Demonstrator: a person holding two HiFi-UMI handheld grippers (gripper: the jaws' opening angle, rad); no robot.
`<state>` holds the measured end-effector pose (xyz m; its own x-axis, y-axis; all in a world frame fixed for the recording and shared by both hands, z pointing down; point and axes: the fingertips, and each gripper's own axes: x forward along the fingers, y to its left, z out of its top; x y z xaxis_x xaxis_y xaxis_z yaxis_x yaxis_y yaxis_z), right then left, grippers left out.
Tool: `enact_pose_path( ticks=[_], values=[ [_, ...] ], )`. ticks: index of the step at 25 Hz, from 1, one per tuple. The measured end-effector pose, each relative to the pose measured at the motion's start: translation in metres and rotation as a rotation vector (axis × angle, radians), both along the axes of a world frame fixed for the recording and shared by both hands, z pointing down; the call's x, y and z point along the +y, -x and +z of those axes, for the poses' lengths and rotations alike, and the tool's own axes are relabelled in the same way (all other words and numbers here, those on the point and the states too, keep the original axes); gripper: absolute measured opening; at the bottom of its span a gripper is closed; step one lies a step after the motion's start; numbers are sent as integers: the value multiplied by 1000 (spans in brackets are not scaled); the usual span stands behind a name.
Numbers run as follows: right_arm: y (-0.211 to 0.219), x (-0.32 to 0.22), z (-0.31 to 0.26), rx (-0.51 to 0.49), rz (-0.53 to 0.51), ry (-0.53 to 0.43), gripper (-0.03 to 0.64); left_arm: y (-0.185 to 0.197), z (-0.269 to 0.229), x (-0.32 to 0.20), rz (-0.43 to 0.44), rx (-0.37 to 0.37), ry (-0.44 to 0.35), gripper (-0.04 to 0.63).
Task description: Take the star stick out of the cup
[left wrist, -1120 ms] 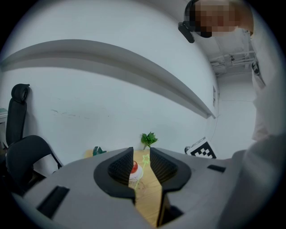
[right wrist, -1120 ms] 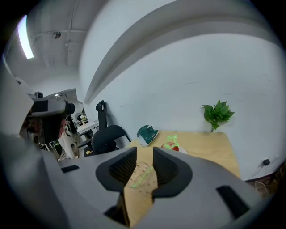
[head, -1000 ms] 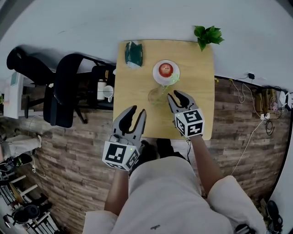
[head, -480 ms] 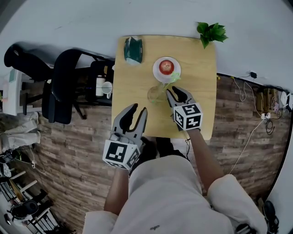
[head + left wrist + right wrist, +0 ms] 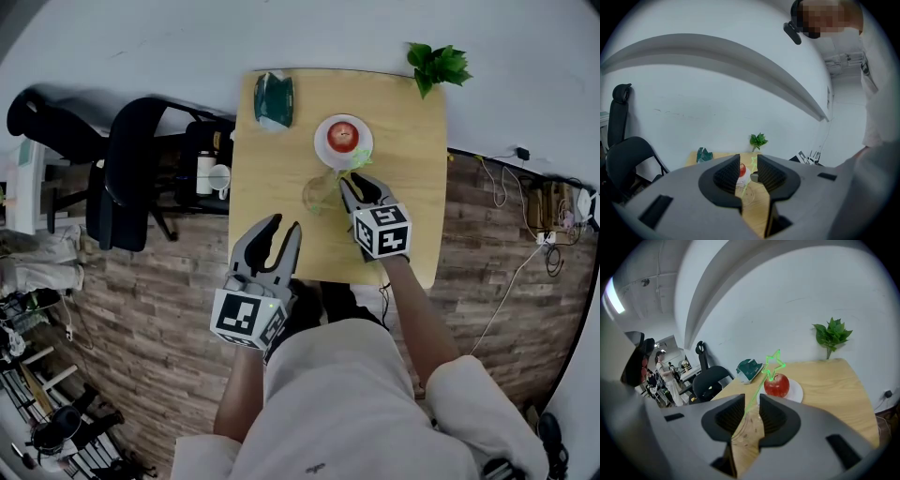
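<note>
A clear glass cup [image 5: 319, 193] stands near the middle of the wooden table [image 5: 412, 225]. A green star stick [image 5: 349, 169] leans out of it toward the plate. In the right gripper view the star [image 5: 774, 363] rises above the jaws and its thin stem runs down between them into the cup [image 5: 749, 426]. My right gripper [image 5: 362, 186] [image 5: 751, 409] sits just right of the cup; its jaws have just been closing round the stem with a gap still showing. My left gripper [image 5: 283, 230] [image 5: 749, 171] hangs open and empty at the table's near edge.
A red apple [image 5: 343, 137] lies on a white plate [image 5: 325, 155] just behind the cup. A green packet [image 5: 274, 101] sits at the far left corner and a leafy plant [image 5: 436, 64] at the far right. A black chair [image 5: 131, 178] stands left of the table.
My right gripper has sunk and moved in toward the cup, and its jaws have narrowed around the stick's stem. The left gripper has stayed in place.
</note>
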<state>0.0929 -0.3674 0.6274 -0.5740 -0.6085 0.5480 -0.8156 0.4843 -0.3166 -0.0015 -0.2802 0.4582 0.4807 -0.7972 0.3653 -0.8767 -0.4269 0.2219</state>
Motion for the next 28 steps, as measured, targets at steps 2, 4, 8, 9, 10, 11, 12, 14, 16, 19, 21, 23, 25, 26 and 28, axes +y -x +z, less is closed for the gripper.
enact_pose_path(
  ticks=[2,4,8,9,10,11,12,14,16,19,21,23,25,26,28],
  values=[
    [0,-2,2,4,0,2,80,0,1,-1,1,-3,1,98],
    [1,-3,3,5,0,4,75,0,1,-1,3,-5,1,98],
    [2,-4,5,4,-4,2,67,-1,1,0,7,-10,0,98],
    [3,-5,5,5,-4,0,67,-1,1,0,8,-12,-1,98],
    [3,-6,5,5,-5,-1,64,0,1,0,7,-12,-2,97],
    [3,-6,5,7,-4,-1,62,0,0,0,6,-12,-3,98],
    [3,-6,5,8,-3,-2,54,1,0,1,5,-12,-3,98],
    [4,-5,4,9,-2,-4,42,2,-1,2,2,-12,-4,98],
    [4,-5,4,8,-1,-6,34,4,-1,3,-1,-12,-5,98],
    [4,-4,3,6,0,-7,31,5,-1,3,-2,-13,-6,98],
    [3,-3,1,3,1,-8,28,4,-2,4,0,-13,-8,98],
    [2,-3,0,0,3,-7,25,3,-3,4,2,-14,-9,98],
    [2,-3,-1,-8,1,-7,23,2,-3,5,3,-15,-9,98],
    [2,-3,-2,-13,-1,-6,23,1,-3,5,3,-15,-9,98],
    [3,-3,-3,-23,-5,-7,23,0,-2,5,2,-15,-10,98]
  ],
)
